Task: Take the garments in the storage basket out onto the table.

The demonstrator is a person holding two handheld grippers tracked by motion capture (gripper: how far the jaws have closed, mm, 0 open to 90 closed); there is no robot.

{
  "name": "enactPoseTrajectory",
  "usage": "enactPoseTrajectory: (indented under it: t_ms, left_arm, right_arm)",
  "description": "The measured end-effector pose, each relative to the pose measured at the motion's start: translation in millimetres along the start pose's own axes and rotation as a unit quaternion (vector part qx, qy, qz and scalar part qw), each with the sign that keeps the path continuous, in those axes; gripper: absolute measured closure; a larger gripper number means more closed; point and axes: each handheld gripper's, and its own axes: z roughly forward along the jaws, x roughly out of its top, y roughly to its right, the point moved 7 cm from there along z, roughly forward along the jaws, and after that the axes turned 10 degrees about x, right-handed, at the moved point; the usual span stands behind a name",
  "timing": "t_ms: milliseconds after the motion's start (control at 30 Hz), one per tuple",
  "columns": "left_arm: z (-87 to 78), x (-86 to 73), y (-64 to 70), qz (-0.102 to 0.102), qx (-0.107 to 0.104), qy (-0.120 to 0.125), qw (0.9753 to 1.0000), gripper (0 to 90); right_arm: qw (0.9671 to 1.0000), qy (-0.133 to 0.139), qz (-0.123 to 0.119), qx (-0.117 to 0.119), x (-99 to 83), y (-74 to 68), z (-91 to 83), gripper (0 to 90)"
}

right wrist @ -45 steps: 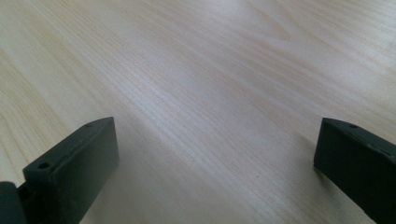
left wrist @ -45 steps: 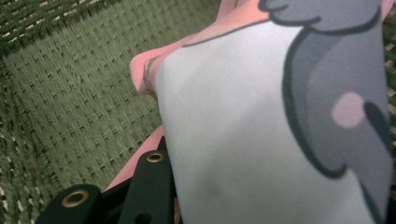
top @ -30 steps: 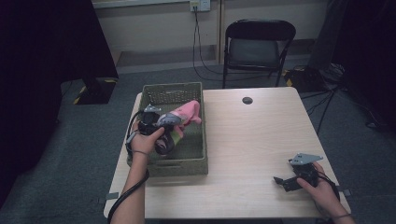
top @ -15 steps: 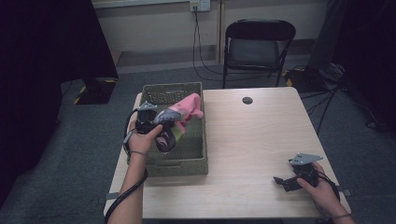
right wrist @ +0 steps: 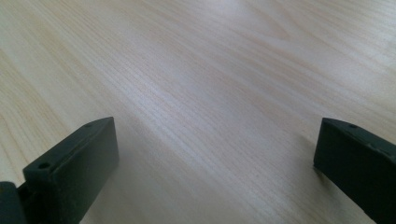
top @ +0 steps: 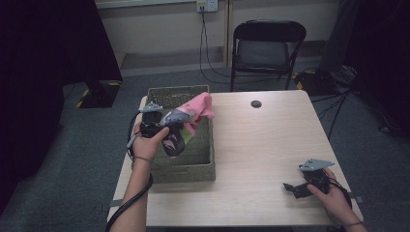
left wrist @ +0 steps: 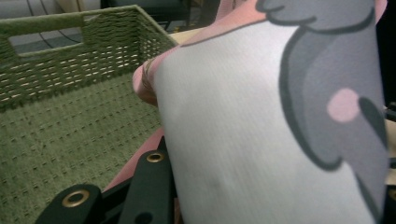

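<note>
High view first: the green woven basket (top: 186,164) sits at the left end of the table (top: 261,150), so everything's placed off that. Above the basket's middle, the left gripper (top: 180,117) is held up with its jaws clamped on a pink and grey cloth (top: 196,108), which is lifted clear of the basket floor and hangs over its right wall. In the left gripper view the cloth (left wrist: 261,126) is bunched right against the jaws. Well to the right of the basket, near the table's front corner, the right gripper (top: 290,187) is rested low with jaws spread wide and nothing held. Looks like the lifting-out step is underway; next the cloth probably needs to be carried rightward past the basket wall and set down on bare table.
</note>
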Motion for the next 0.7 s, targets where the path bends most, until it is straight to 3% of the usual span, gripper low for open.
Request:
enactPoseTrajectory:
  t_ms: [367, 700]
  left_arm:
    - [-2.1, 12.4, 18.8, -0.004, -0.019, 0.014, 0.9997, 67.2]
    - [3.9, 20.1, 45.0, 0.0, -0.045, 0.023, 0.9987, 67.2]
  right_arm:
    - [1.0, 0.0, 0.002, -0.002, -0.2, -0.2, -0.2, 0.0]
    - [1.0, 0.0, 0.002, -0.002, -0.2, -0.2, -0.2, 0.0]
